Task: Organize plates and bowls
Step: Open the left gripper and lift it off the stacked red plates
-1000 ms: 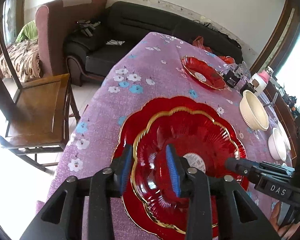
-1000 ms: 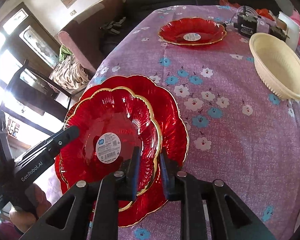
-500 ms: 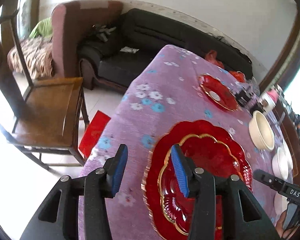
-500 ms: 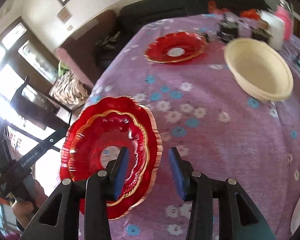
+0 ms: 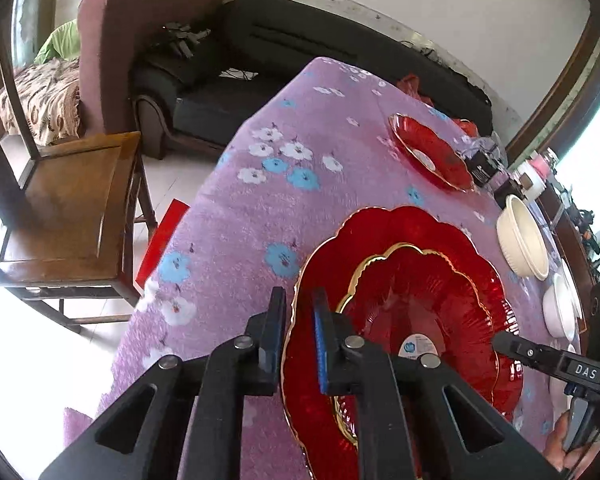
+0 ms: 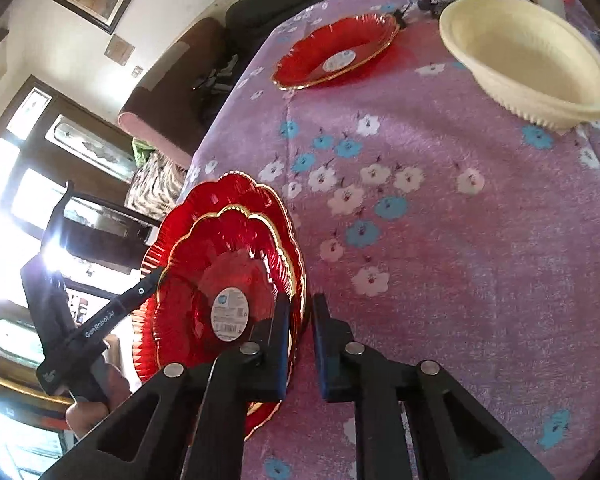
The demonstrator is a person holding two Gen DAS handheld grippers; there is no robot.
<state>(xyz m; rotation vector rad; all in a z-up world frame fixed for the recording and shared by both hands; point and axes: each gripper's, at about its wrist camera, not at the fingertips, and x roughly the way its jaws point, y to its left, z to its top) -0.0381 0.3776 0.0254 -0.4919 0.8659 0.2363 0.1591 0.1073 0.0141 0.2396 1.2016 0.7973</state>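
Because each gripper has closed on only the thin rim of the big plate (image 5: 472, 240), left gripper (image 5: 298, 344) at its 9 o'clock edge and right gripper (image 6: 302, 340) at 3 o'clock, an uneven lift could tip it and slide the small plate (image 5: 416, 308) stacked inside off. You work on a table under a fuzzy purple floral cloth (image 6: 440, 240), which may drag; another red plate (image 6: 336, 52) sits at 12 o'clock, a cream bowl (image 6: 528, 60) at 2, a sofa (image 5: 300, 52) beyond.
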